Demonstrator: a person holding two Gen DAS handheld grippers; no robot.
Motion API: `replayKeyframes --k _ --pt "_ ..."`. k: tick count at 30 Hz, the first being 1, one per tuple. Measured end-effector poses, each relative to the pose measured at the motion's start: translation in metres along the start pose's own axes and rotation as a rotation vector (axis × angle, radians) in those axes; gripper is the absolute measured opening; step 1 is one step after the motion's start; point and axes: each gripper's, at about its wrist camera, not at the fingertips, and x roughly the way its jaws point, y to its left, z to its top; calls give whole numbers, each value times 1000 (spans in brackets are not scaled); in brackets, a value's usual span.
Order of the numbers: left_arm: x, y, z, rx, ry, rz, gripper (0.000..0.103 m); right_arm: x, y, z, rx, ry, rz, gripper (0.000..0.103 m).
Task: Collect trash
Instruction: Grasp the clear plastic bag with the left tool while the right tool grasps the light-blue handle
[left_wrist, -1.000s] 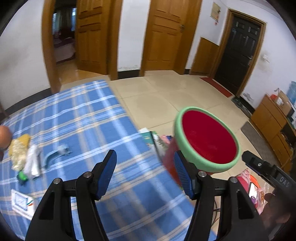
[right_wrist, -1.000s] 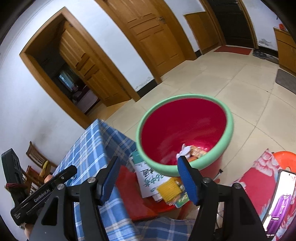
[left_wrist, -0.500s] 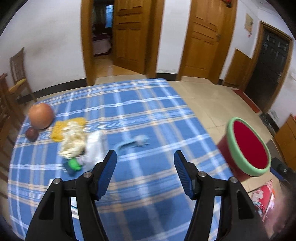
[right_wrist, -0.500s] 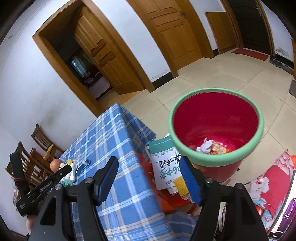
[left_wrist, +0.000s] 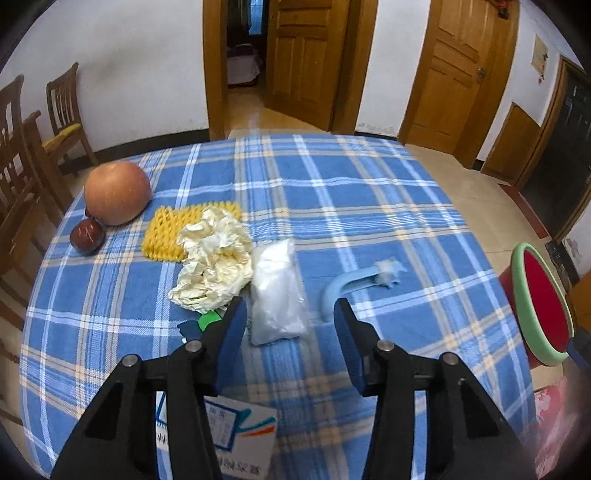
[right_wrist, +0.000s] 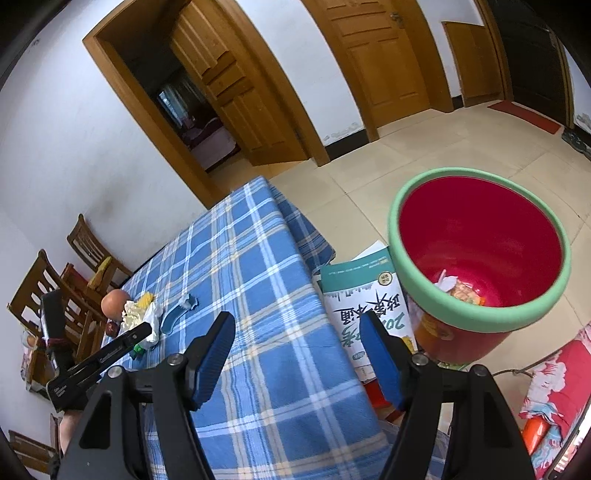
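On the blue plaid tablecloth (left_wrist: 369, 206) lie a crumpled cream paper wad (left_wrist: 212, 262), a clear plastic bag (left_wrist: 277, 291), a yellow foam net (left_wrist: 166, 232) and a light blue plastic strip (left_wrist: 354, 284). My left gripper (left_wrist: 288, 321) is open and empty, just short of the plastic bag. The red bin with a green rim (right_wrist: 480, 251) stands beside the table's edge and holds some scraps. My right gripper (right_wrist: 295, 332) is open and empty, hovering over the table edge near the bin. The bin also shows in the left wrist view (left_wrist: 539, 306).
A large orange fruit (left_wrist: 116, 192) and a small dark red fruit (left_wrist: 86, 236) sit at the table's far left. A printed card (left_wrist: 229, 435) lies under my left gripper. Books (right_wrist: 365, 299) lean beside the bin. Wooden chairs (left_wrist: 22, 155) stand left of the table.
My left gripper swung from the bin back over the table and closed in on the trash pile. My right gripper drew back from the bin, so more of the table shows.
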Motion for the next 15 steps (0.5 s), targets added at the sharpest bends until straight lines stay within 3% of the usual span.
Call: replayKeyframes --k 4,10,15 --pt "11 1 2 -3 19 -12 48 8 10 1 -24 14 3 72" --pt "22 0 4 2 36 -13 36 18 24 3 -57 30 8 72" --pt "23 3 2 -3 30 -30 34 26 35 5 -75 40 11 72"
